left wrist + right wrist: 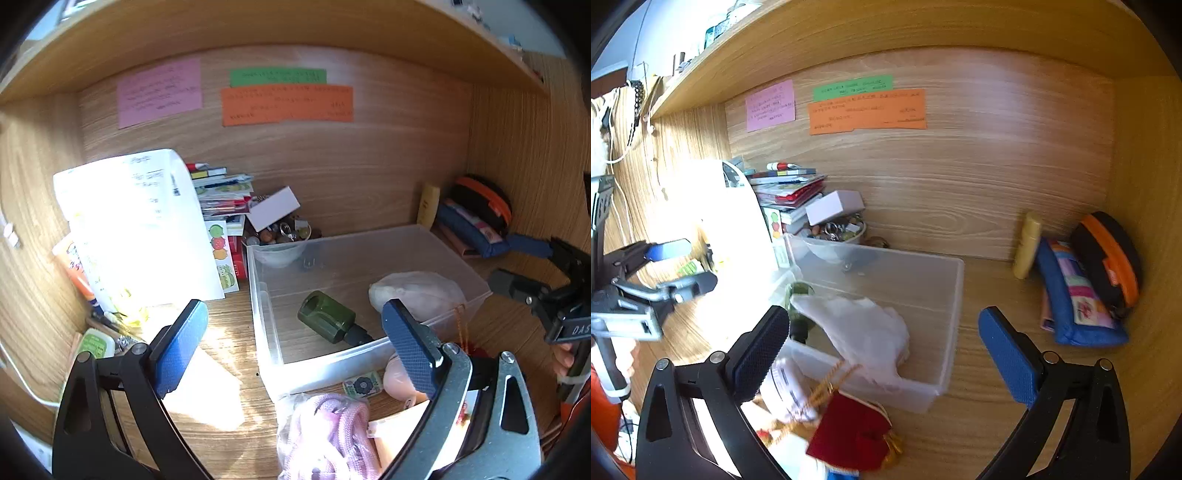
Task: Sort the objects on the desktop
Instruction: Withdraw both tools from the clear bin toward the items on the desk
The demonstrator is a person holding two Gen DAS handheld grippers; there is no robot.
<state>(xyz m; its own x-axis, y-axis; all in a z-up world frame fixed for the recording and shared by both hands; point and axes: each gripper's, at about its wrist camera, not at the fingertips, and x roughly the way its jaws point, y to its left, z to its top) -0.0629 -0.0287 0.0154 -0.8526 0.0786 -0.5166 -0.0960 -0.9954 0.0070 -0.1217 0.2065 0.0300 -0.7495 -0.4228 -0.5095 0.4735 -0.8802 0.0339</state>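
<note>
A clear plastic bin (266,295) (953,295) sits on the wooden desk. Inside it lie a dark green bottle (327,317) (798,295) and a white crumpled bag (421,291) (864,332). My left gripper (295,347) is open and empty, hovering over the bin's front left corner. My right gripper (882,350) is open and empty, above the bin's near right part. In front of the bin lie a pink cord bundle (332,435), a small doll (399,380) and a red pouch with gold cord (853,432).
A white bag (136,225) stands at the left, with stacked books (221,192) and a bowl of trinkets (280,240) behind the bin. A yellow tube (1028,245), blue pouch (1075,302) and black-orange case (1108,258) lean at the right wall. Coloured notes (868,110) hang on the back panel.
</note>
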